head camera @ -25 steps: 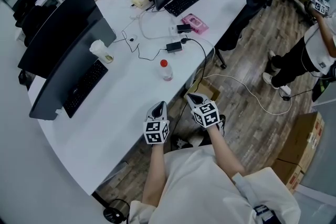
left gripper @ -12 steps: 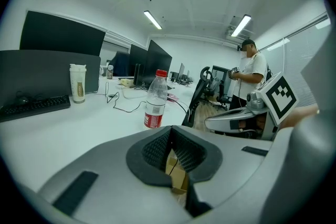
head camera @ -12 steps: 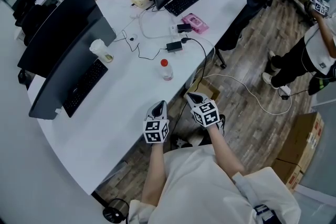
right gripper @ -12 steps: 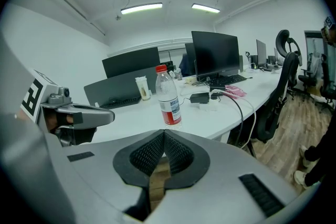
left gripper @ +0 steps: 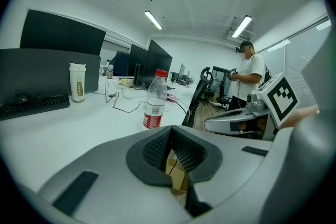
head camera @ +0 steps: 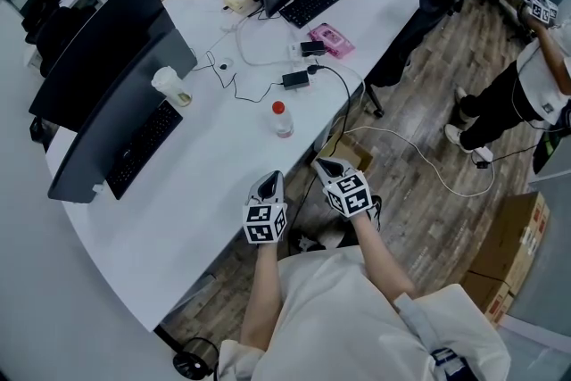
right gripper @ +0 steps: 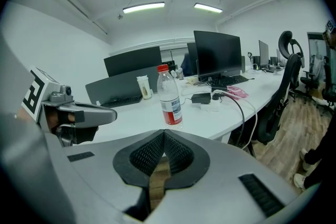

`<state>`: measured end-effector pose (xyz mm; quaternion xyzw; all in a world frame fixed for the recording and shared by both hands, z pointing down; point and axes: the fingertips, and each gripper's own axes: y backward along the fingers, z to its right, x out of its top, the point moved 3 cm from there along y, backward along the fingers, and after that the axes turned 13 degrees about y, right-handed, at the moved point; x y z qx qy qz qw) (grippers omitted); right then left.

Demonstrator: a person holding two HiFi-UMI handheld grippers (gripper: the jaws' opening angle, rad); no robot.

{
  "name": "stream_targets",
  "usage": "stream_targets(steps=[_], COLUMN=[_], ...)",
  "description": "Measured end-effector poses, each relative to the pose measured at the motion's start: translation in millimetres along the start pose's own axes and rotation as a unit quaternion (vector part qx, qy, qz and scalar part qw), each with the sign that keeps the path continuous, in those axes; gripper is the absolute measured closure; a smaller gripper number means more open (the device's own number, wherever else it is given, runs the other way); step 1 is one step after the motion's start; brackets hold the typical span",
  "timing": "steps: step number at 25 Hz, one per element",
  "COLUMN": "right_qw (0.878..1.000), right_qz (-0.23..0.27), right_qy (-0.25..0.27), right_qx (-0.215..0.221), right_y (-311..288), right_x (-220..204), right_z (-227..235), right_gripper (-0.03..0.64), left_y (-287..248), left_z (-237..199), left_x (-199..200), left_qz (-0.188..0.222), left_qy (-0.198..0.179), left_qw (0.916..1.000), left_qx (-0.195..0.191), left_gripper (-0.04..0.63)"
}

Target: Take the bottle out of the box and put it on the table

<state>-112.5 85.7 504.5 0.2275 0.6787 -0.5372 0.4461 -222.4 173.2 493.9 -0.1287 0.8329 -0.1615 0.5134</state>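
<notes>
On the table (head camera: 214, 169), the bottle (head camera: 282, 120) stands upright.

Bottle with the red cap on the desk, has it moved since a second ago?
No. The bottle stands in the same spot, just below the black charger near the desk edge.

Monitor (head camera: 116, 103), keyboard (head camera: 144, 149), cup (head camera: 169, 86), pink pack (head camera: 331, 39), office chair (head camera: 419, 18).
</notes>
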Motion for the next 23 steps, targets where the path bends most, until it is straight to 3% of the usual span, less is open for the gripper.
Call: stream_targets(steps=[23], right_qw=[1.0], right_qz=[0.001], right_qy=[0.001], right_qx=[0.005], right_y=[-3.7], right_x=[1.4], right_z=[-1.6], right_gripper=[0.578], left_y=[-3.3], left_z=[-1.5], left_x=[1.5], left_qz=[-0.001], left_qy=[0.003], left_qw=[1.0], left_qx=[-0.003], left_gripper=[0.581])
